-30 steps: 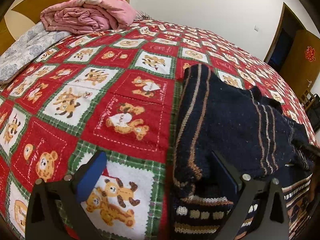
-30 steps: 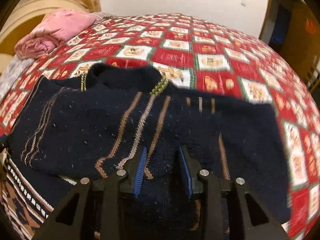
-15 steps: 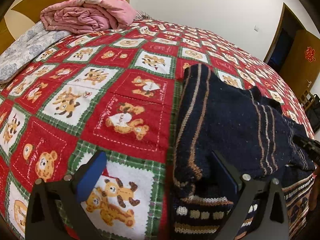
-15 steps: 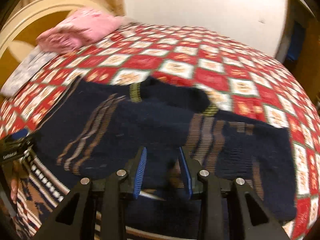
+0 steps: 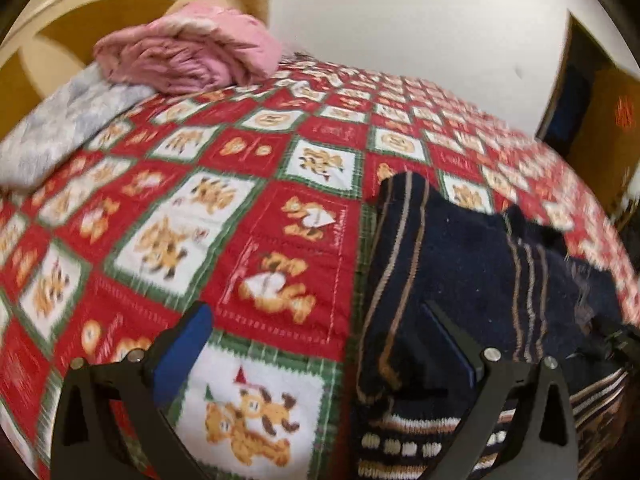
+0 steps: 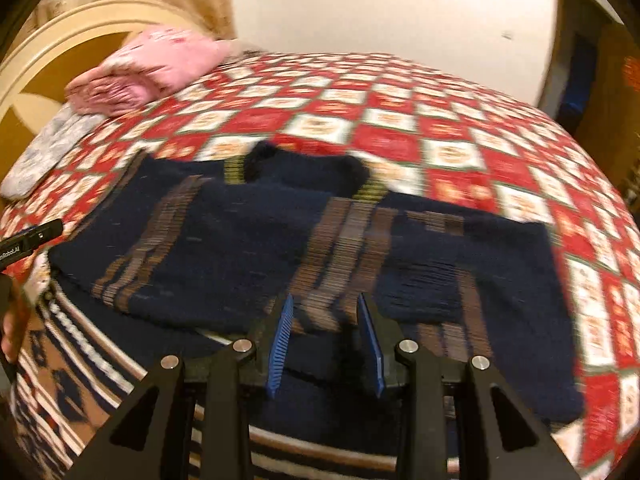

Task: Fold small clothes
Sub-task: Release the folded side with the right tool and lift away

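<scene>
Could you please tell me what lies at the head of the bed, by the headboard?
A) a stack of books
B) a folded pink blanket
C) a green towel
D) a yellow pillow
B: a folded pink blanket lies by the headboard, far beyond the dark sweater.

I see a navy sweater [image 6: 248, 248] of coarse matt knit; the quilt [image 5: 280, 208] looks like stitched cotton; gripper pads [image 6: 282, 340] ribbed, perhaps rubber.
</scene>
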### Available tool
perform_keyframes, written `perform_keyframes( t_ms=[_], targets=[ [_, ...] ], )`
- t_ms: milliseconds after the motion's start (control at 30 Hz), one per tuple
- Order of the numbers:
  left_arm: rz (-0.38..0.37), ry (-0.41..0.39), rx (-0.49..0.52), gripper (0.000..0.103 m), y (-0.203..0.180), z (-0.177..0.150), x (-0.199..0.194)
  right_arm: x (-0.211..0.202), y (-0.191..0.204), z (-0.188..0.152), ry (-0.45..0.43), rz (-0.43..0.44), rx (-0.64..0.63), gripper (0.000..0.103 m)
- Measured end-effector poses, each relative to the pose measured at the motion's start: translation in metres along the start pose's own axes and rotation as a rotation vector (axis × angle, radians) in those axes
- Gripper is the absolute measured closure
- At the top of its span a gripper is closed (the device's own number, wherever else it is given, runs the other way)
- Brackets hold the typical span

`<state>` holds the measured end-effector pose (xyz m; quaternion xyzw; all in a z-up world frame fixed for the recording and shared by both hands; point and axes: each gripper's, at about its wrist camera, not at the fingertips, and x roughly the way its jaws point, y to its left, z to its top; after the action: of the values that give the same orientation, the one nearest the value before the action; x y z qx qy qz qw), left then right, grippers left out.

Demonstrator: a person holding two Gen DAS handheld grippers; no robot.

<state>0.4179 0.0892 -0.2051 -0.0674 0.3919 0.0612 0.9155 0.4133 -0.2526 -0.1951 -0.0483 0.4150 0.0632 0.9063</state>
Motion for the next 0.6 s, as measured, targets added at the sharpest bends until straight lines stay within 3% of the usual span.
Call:
perform_keyframes(
  t_ms=[133,200,267,467,567,600],
  targets=[
    [0.084,0.092,0.074,0.000,-0.011,-0.009,0.026,-0.013,-0.066,-0.018,0.053,-0.108,0.111,0.068],
    [0.079,0.081,0.070,0.000,-0.008,-0.011,0.024,-0.009,-0.098,-0.033,0.113,-0.173,0.154,0.065],
    [0.065,0.096,0.050,0.000,-0.003,-0.012,0.026,-0.013,-0.121,-0.050,0.105,-0.097,0.196,0.065],
    [0.044,0.091,0.005,0.000,0.004,-0.016,0.018,-0.045,-0.109,-0.050,0.029,-0.027,0.153,0.063],
    [0.050,0.085,-0.019,0.000,0.001,-0.018,0.016,-0.021,-0.087,-0.052,0.089,-0.024,0.077,0.062],
    [0.056,0.089,-0.022,0.000,0.001,-0.018,0.015,-0.008,-0.075,-0.055,0.118,-0.074,0.025,0.062]
  ],
)
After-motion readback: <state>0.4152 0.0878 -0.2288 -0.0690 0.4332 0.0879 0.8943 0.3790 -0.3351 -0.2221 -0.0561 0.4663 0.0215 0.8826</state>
